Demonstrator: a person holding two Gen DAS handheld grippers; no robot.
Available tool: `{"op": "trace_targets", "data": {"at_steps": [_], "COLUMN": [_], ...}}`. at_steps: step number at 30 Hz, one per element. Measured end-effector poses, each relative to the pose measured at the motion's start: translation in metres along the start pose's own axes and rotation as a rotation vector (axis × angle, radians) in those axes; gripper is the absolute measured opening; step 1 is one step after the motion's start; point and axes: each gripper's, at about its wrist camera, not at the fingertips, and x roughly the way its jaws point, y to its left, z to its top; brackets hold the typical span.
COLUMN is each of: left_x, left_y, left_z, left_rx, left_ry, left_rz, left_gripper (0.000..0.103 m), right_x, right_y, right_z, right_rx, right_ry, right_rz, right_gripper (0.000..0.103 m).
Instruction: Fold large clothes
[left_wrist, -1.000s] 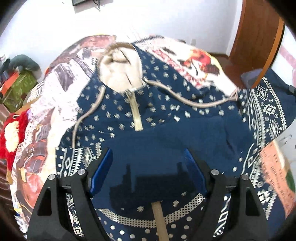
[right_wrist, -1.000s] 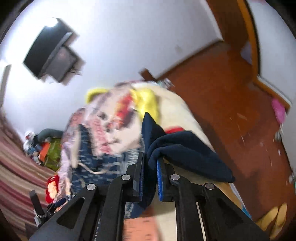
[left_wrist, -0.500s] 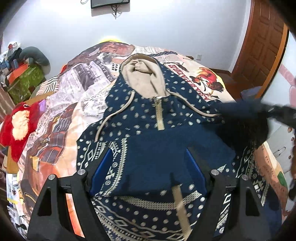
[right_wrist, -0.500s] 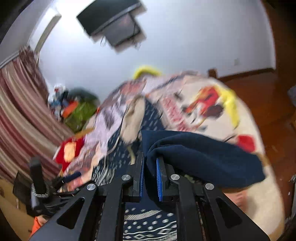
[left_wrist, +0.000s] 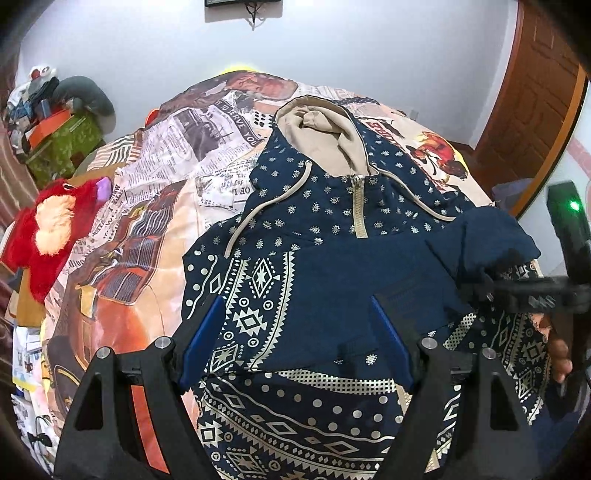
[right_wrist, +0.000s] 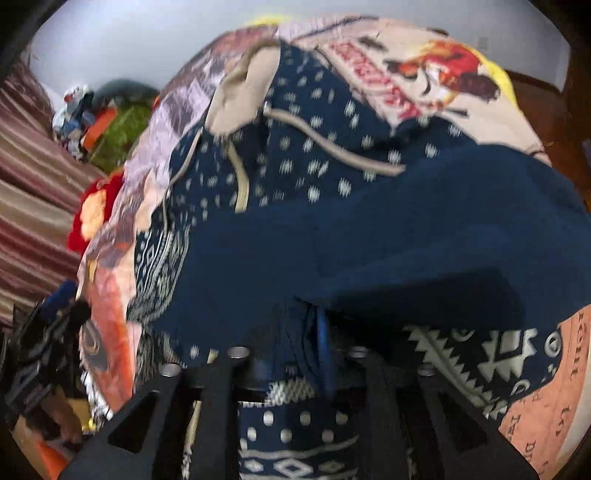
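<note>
Printed bedspread (left_wrist: 155, 206) carries the spread-out hoodie (left_wrist: 332, 229).

Navy hoodie (left_wrist: 332, 236) with cream patterns; newspaper-print bedspread (left_wrist: 192, 147); red plush (left_wrist: 51, 225).

This is a bedroom in someone's home. A bed (left_wrist: 155, 206) fills most of the room, covered with a printed spread of newspaper and picture patterns. A red plush toy (left_wrist: 55, 229) lies at its edge, and more soft toys and boxes (left_wrist: 55, 122) are piled in the corner. A dark screen (left_wrist: 242, 3) hangs high on the pale wall (left_wrist: 369, 55), its cables dangling. A panelled wooden door (left_wrist: 532, 122) stands to the side, and a striped curtain (right_wrist: 33, 206) hangs along another.
</note>
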Motion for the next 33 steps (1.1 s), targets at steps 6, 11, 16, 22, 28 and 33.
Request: {"op": "trace_targets", "data": {"at_steps": [6, 11, 16, 22, 28, 33], "left_x": [-0.009, -0.023, -0.029, 0.006, 0.063, 0.097], "left_y": [-0.027, -0.078, -0.154, -0.259, -0.329, -0.362], "left_z": [0.013, 0.031, 0.046, 0.046, 0.033, 0.016], "left_rx": [0.023, 0.119, 0.274, 0.481, 0.589, 0.717], "left_ry": [-0.018, -0.080, -0.144, -0.067, 0.081, 0.092], "left_rz": [-0.029, -0.038, -0.051, -0.111, -0.135, -0.065], "left_gripper": [0.078, 0.079, 0.083, 0.085, 0.085, 0.070], "right_x": [-0.039, -0.093, -0.150, -0.193, -0.205, -0.204], "right_y": [0.001, -0.030, -0.082, -0.135, -0.176, -0.196], "right_z": [-0.026, -0.040, -0.053, -0.076, -0.092, -0.097], "right_rx": [-0.118, -0.096, -0.034, -0.003, 0.071, 0.116], "right_ry": [-0.052, -0.157, -0.303, -0.389, -0.397, -0.394], "right_rz": [-0.024, -0.038, -0.146, -0.253, -0.259, -0.251], "right_gripper": [0.068, 0.069, 0.074, 0.077, 0.078, 0.078]}}
